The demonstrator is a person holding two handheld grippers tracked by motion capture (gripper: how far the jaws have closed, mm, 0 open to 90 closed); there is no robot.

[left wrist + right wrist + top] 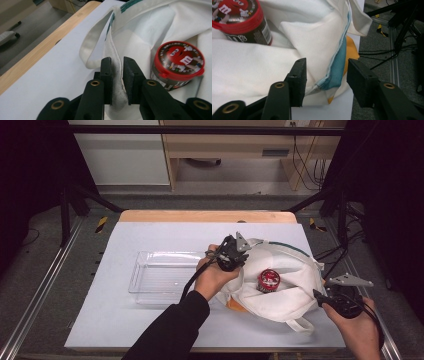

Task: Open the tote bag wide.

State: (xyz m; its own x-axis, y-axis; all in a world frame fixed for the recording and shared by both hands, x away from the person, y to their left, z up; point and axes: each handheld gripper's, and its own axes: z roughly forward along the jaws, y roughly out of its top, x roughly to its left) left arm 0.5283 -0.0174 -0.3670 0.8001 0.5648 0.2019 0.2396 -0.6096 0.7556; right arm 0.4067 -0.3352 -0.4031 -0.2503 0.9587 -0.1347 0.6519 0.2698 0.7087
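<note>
With the left tool (117,75) clamped on the far-left rim of the white cloth tote bag (280,285) on the bench and the right tool (325,77) apart around its teal-trimmed edge, a weak right bite could spill the red-lidded candy tub (268,279).

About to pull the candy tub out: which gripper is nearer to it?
Left. The left gripper pinches the bag rim just beside the tub; the right gripper is farther off at the bag's opposite edge.
</note>
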